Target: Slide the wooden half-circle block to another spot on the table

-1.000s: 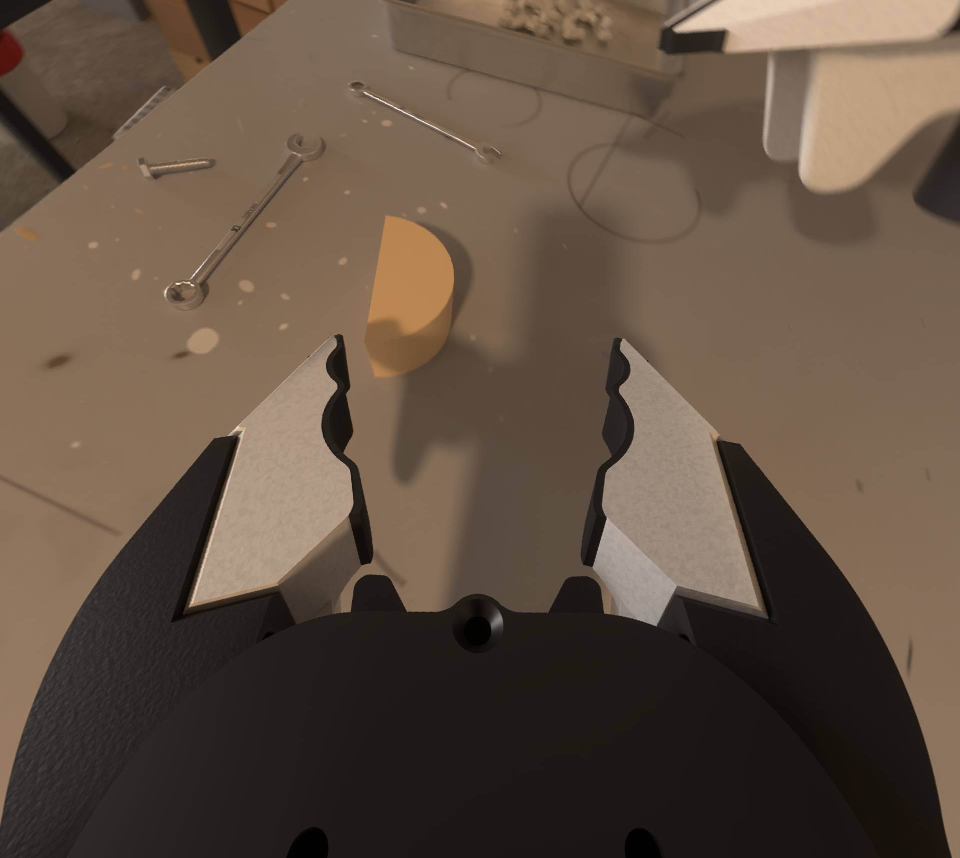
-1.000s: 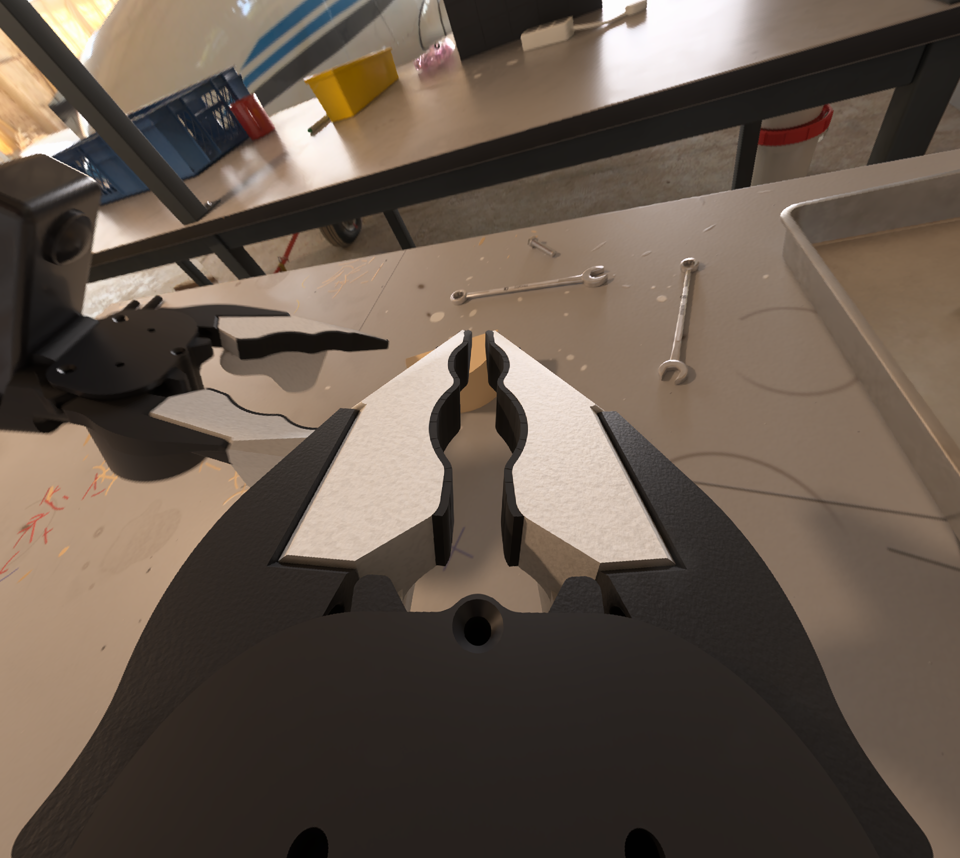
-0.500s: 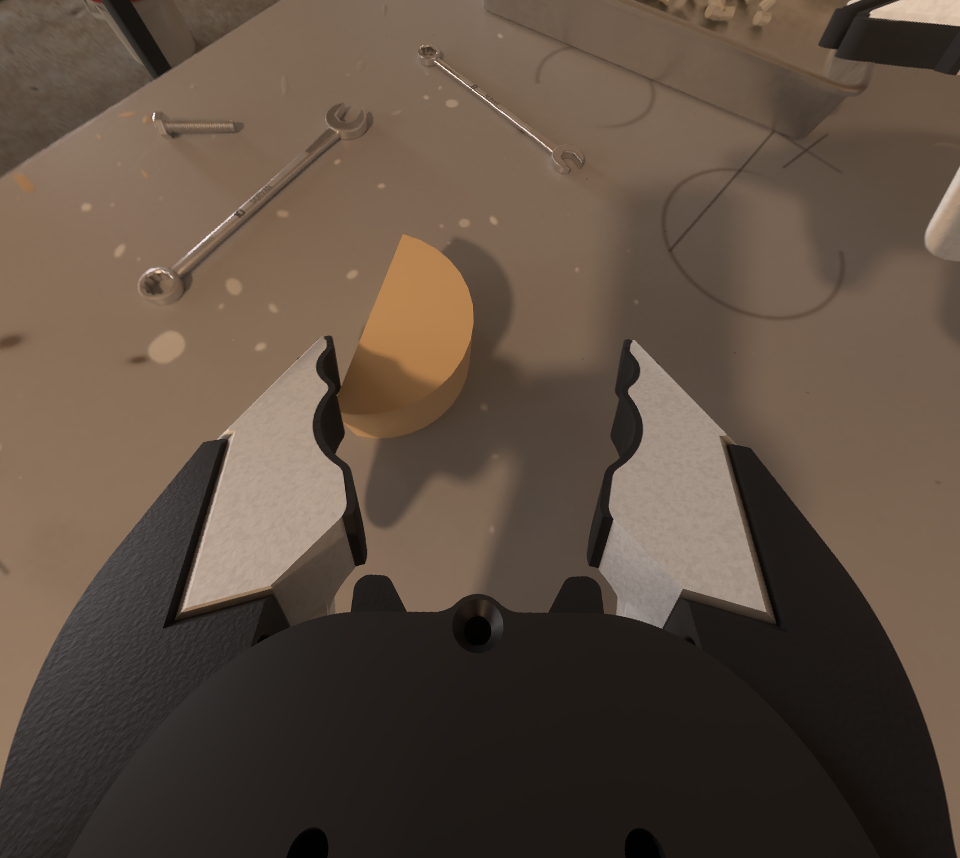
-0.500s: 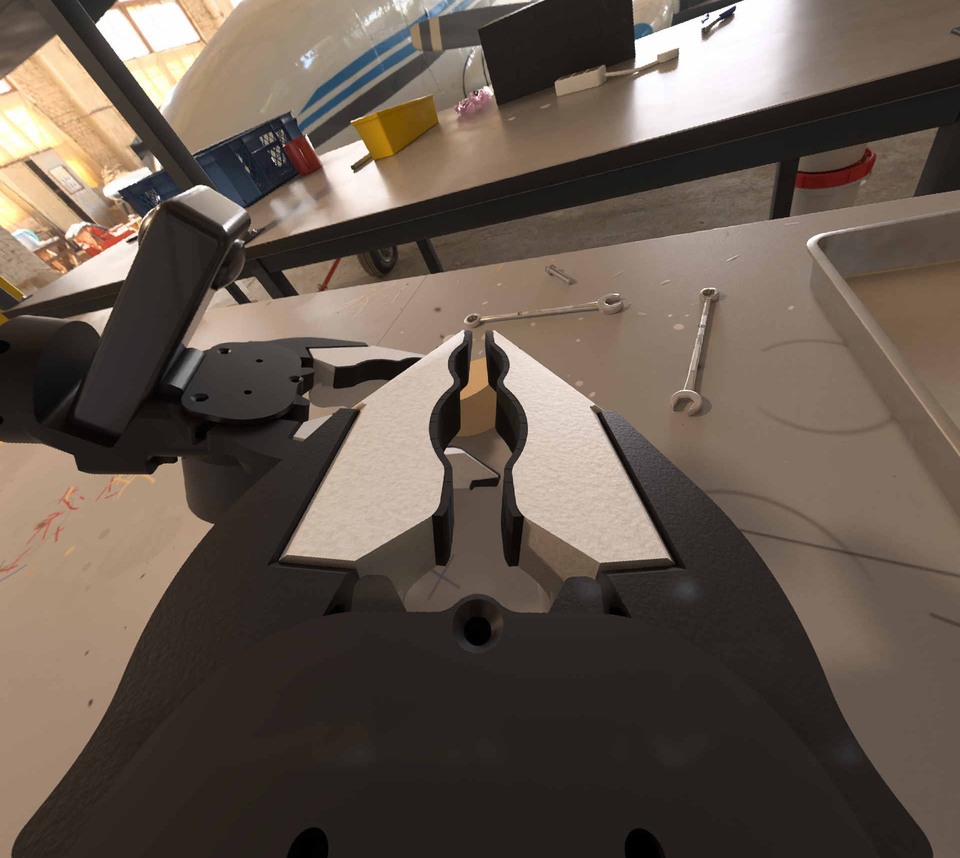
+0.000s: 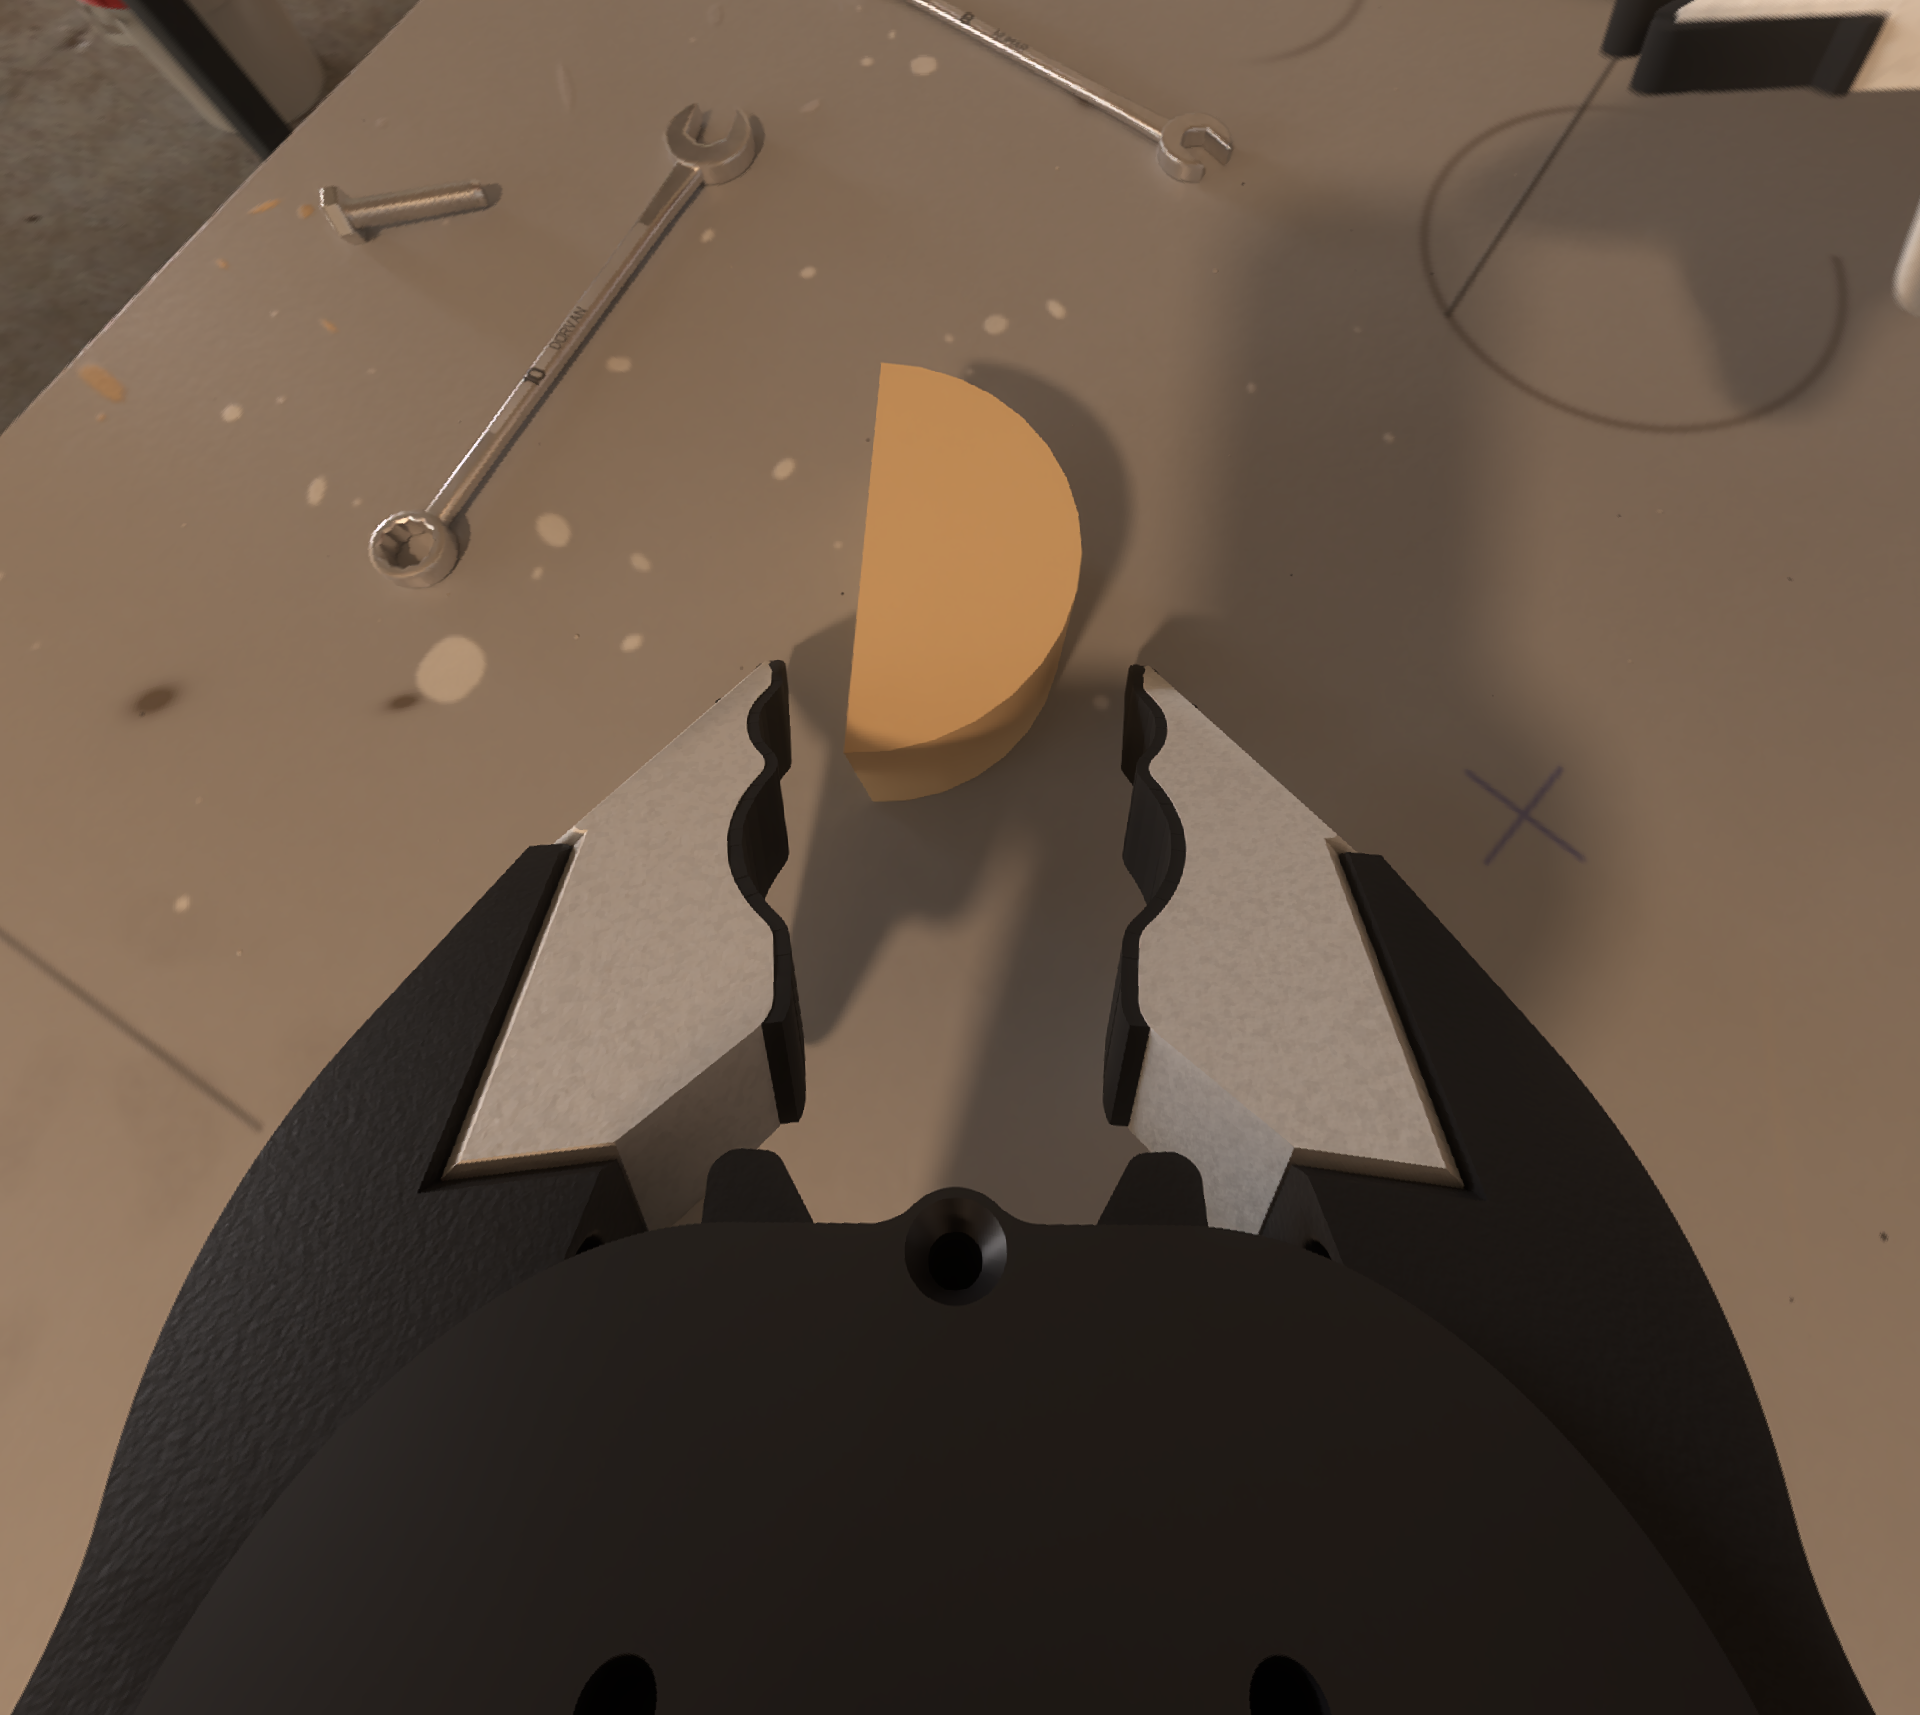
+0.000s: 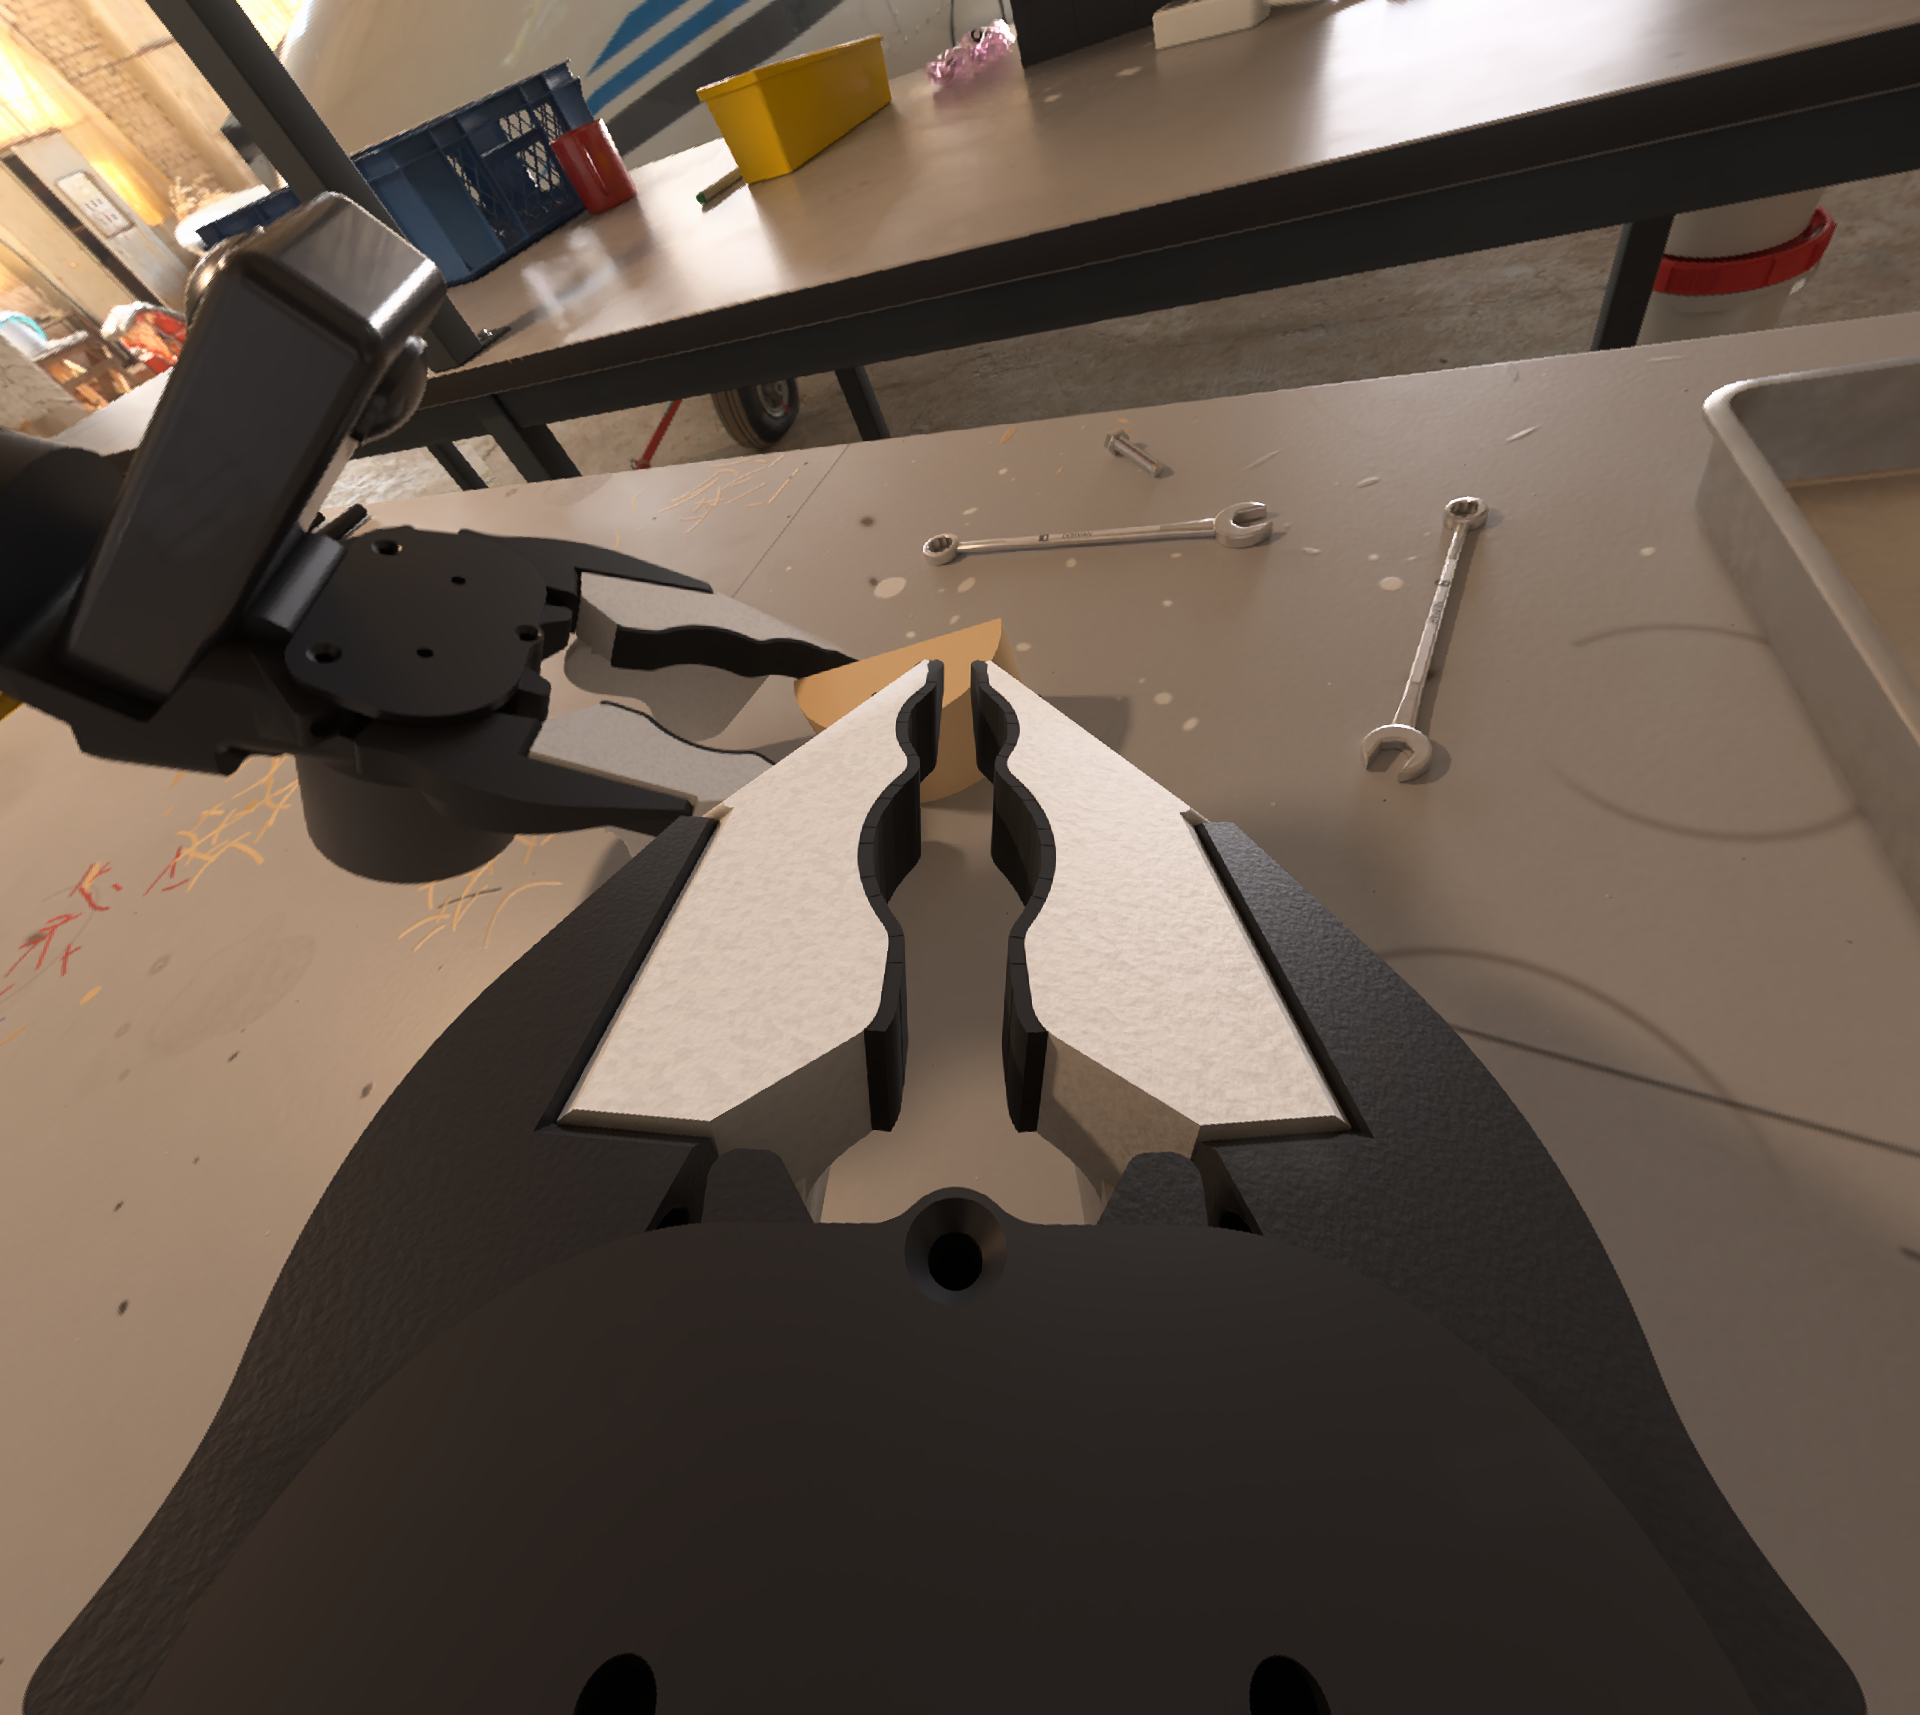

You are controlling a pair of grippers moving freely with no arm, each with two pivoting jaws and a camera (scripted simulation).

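Observation:
The wooden half-circle block (image 5: 956,564) lies flat on the table, flat side to the left. My left gripper (image 5: 956,678) is open. Its fingertips stand on either side of the block's near end, with a small gap on each side. My right gripper (image 6: 954,673) is shut and empty, held above the table and pointing at the block (image 6: 862,678), which its fingers partly hide. The right gripper's fingertips also show at the upper right of the left wrist view (image 5: 1662,24). The left gripper shows at the left of the right wrist view (image 6: 769,730).
Two wrenches (image 5: 561,346) (image 5: 1029,55) and a bolt (image 5: 405,205) lie beyond and left of the block. A metal tray (image 6: 1766,460) stands at the far right. The table edge (image 5: 260,159) runs at the left. A pencilled cross (image 5: 1522,818) marks the table at the right.
My left gripper has moved forward and its jaws have narrowed, so the block's near end now lies between the fingertips. The right gripper stays shut and has shifted only slightly.

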